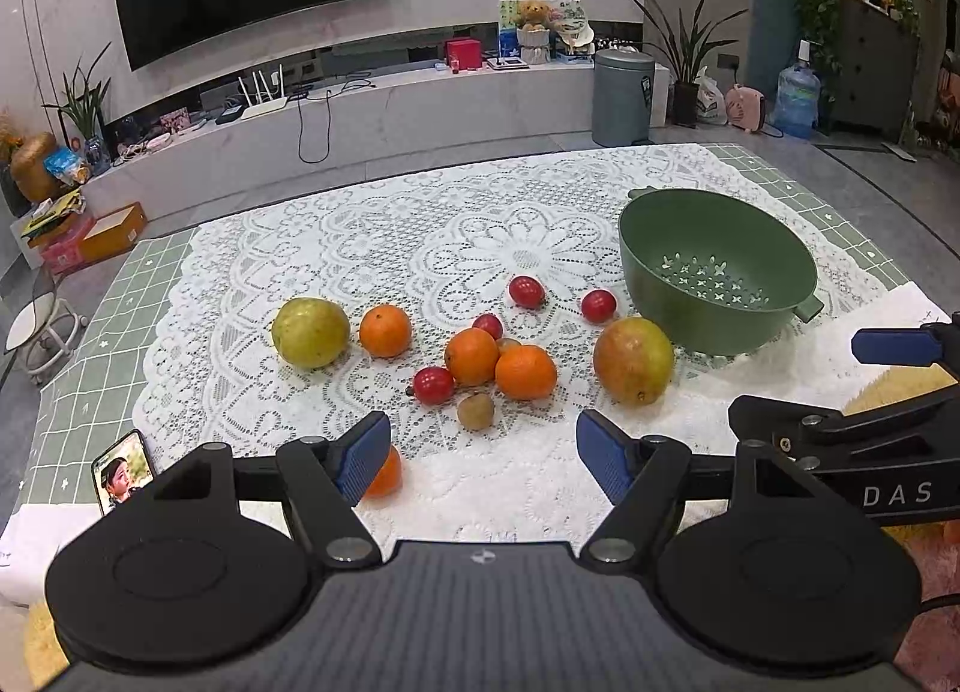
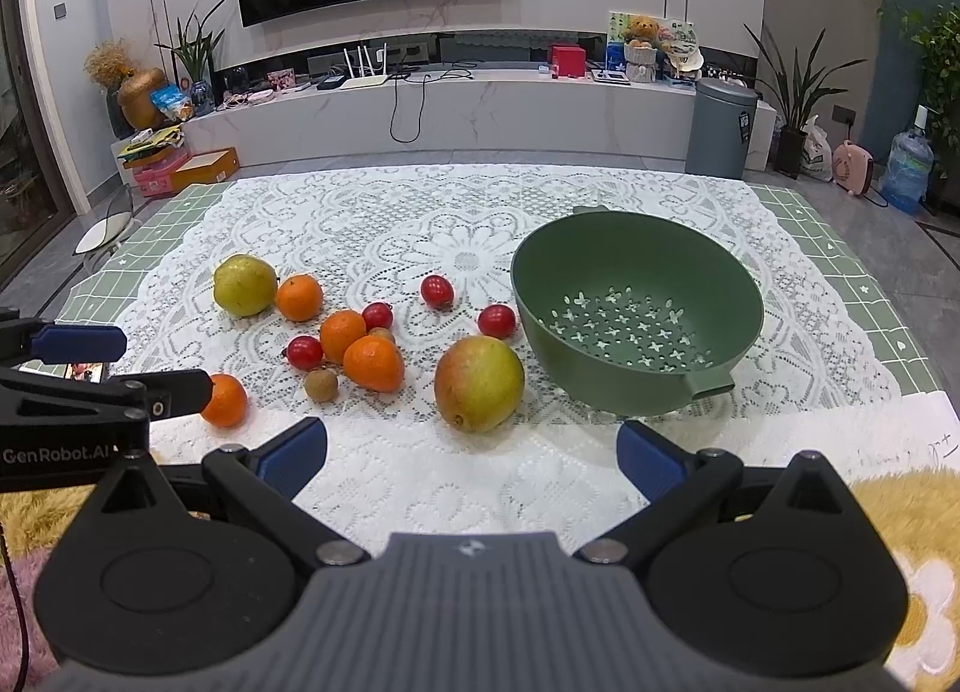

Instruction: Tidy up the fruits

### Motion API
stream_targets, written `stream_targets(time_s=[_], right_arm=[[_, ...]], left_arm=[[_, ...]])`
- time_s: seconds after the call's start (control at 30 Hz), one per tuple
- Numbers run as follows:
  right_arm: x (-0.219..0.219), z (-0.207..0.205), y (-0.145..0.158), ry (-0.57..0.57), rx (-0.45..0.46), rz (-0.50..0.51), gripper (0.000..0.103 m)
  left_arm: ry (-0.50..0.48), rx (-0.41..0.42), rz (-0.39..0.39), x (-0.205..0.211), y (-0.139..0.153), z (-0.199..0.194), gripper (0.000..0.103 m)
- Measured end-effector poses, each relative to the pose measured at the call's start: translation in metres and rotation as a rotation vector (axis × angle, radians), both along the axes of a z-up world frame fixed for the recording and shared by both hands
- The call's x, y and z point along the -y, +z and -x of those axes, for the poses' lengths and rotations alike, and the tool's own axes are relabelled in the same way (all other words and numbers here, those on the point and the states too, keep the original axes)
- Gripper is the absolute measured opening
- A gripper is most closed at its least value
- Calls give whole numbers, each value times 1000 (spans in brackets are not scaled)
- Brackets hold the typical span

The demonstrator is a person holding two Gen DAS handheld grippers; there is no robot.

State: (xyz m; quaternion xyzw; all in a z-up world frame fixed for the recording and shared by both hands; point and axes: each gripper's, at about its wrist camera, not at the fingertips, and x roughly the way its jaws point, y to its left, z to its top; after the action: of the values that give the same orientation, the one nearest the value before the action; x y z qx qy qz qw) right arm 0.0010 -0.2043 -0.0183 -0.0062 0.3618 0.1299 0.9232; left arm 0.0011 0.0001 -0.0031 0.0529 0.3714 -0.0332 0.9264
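Loose fruit lies on the lace cloth: a yellow-green pear (image 1: 310, 331) (image 2: 245, 285), several oranges (image 1: 526, 371) (image 2: 373, 363), several red cherry tomatoes (image 1: 433, 385) (image 2: 497, 321), a small brown kiwi-like fruit (image 1: 476, 411) (image 2: 320, 385) and a red-green mango (image 1: 633, 359) (image 2: 479, 383). An empty green colander (image 1: 714, 266) (image 2: 636, 314) stands to the right. My left gripper (image 1: 483, 455) is open and empty, near the table's front edge; one orange (image 1: 384, 473) sits behind its left finger. My right gripper (image 2: 471, 458) is open and empty, just in front of the mango.
A phone (image 1: 123, 470) lies at the front left of the table. A green checked mat (image 2: 864, 272) shows under the lace cloth. A yellow fuzzy rug (image 2: 900, 518) lies at the near right. A TV, a low cabinet and a bin (image 2: 720, 128) stand beyond the table.
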Motion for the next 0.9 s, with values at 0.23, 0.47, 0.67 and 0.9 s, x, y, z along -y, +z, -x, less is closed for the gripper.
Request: stream_targets(time_s=[0.23,0.47,0.67,0.9], right_arm=[[0,0,0,1,0,0,99],[0,0,0,1,0,-1,99],[0,0,0,-1,-4,-3,99],[1,1,-1,-4,-7,-9,99]], left_arm=[[1,-2,-1,-1,-1,0,84],[1,-2,0,-1,-1,0,84],[2,-5,0,-2,-2,1,84],[5,-7,0,-3,-3,2,83]])
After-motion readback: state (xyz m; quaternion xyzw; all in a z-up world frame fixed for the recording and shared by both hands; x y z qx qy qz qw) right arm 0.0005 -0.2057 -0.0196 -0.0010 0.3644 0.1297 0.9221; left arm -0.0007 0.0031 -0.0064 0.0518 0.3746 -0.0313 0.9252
